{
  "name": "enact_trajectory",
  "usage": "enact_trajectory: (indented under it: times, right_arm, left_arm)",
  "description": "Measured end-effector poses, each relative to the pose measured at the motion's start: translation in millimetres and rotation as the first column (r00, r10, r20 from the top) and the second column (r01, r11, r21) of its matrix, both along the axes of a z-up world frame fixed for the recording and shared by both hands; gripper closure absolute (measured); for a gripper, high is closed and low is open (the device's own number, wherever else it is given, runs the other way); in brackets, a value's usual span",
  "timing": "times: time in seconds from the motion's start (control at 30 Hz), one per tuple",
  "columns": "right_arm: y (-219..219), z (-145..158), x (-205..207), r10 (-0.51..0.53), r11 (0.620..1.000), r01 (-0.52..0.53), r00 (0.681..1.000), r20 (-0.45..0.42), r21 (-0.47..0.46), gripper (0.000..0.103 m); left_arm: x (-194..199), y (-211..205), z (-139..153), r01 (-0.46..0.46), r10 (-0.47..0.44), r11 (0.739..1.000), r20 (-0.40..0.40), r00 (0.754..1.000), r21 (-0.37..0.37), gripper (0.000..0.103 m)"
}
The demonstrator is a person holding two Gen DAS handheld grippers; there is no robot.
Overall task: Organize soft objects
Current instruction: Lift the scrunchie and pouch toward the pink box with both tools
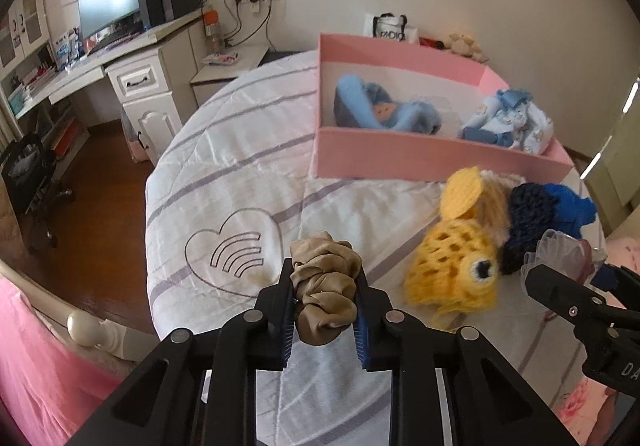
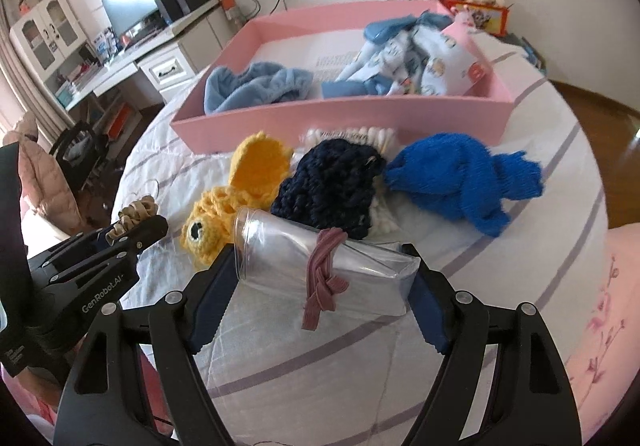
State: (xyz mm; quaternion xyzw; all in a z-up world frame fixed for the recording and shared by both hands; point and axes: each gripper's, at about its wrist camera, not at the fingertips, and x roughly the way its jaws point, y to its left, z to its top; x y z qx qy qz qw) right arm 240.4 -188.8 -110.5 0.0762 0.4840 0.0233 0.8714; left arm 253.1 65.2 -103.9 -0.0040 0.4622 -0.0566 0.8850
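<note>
My left gripper [image 1: 325, 310] is shut on a tan scrunchie [image 1: 325, 288] and holds it above the white bed cover. My right gripper [image 2: 320, 286] is shut on a clear plastic tube [image 2: 320, 262] wrapped with a mauve hair tie [image 2: 322, 278]. The left gripper also shows in the right wrist view [image 2: 132, 226] with the scrunchie [image 2: 136, 211]. A yellow crochet fish [image 1: 456, 266], a dark navy knit piece [image 2: 332, 185] and a bright blue knit piece [image 2: 452, 177] lie in front of the pink box [image 1: 400, 161].
The pink box holds a light blue plush item [image 2: 256, 83] and patterned baby clothes [image 2: 404, 61]. The bed [image 1: 224, 173] has a striped white cover. A desk [image 1: 132, 57] with a monitor stands to the left. Wooden floor lies beyond the bed edge.
</note>
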Motion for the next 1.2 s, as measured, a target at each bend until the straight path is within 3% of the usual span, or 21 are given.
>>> enact_trajectory:
  times: [0.53, 0.9, 1.2]
  right_arm:
    - [-24, 66, -24, -0.033, 0.999, 0.035, 0.974, 0.225, -0.002, 0.027]
    - [-24, 119, -54, -0.031, 0.999, 0.044, 0.919, 0.392, -0.024, 0.027]
    - [-12, 160, -81, -0.002, 0.998, 0.037, 0.857, 0.516, -0.056, 0.026]
  left_arm:
    - [-38, -37, 63, 0.045, -0.052, 0.998, 0.158, 0.986, 0.046, 0.082]
    - [-84, -45, 119, 0.045, -0.052, 0.999, 0.338, 0.94, 0.028, 0.082]
    - [-132, -38, 151, 0.039, -0.032, 0.999, 0.465, 0.885, -0.005, 0.082]
